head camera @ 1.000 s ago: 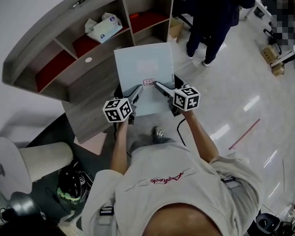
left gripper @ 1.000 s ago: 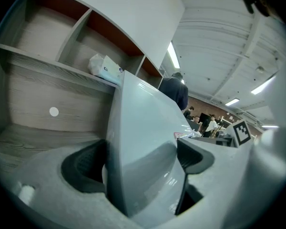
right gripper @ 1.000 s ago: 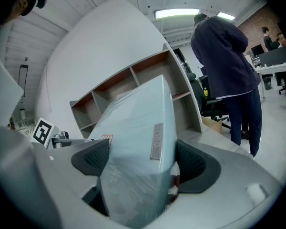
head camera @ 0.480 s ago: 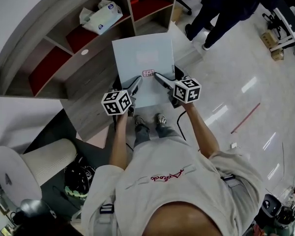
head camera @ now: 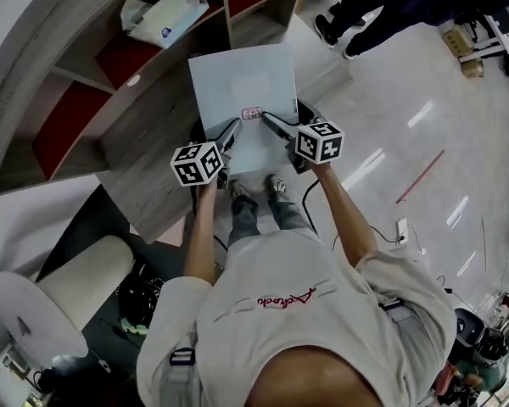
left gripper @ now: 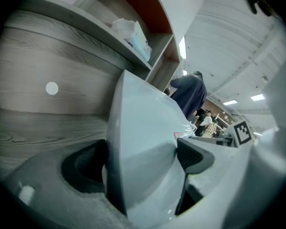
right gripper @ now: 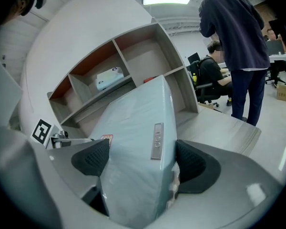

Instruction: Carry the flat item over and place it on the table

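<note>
A flat pale blue-grey packet [head camera: 244, 100] with a small red-and-white label is held level in the air in front of the person. My left gripper [head camera: 232, 131] is shut on its near left edge, and my right gripper [head camera: 268, 123] is shut on its near right edge. In the left gripper view the packet [left gripper: 143, 147] fills the gap between the jaws. The right gripper view shows the packet [right gripper: 136, 171] pinched between both dark pads, a silver strip on its side. It hangs over the wooden table top [head camera: 148, 164] beside the curved shelf unit [head camera: 85, 66].
A tissue pack [head camera: 165, 11] lies in one shelf cubby with red lining. A person in dark clothes [right gripper: 233, 37] stands on the shiny floor beyond the table. A white fabric-covered stool [head camera: 55, 299] and a dark bag [head camera: 140, 303] sit at lower left.
The person has stepped forward: the shelf and table have slid down-left in the head view. Both grippers keep their hold on the packet, which now sits farther over the table.
</note>
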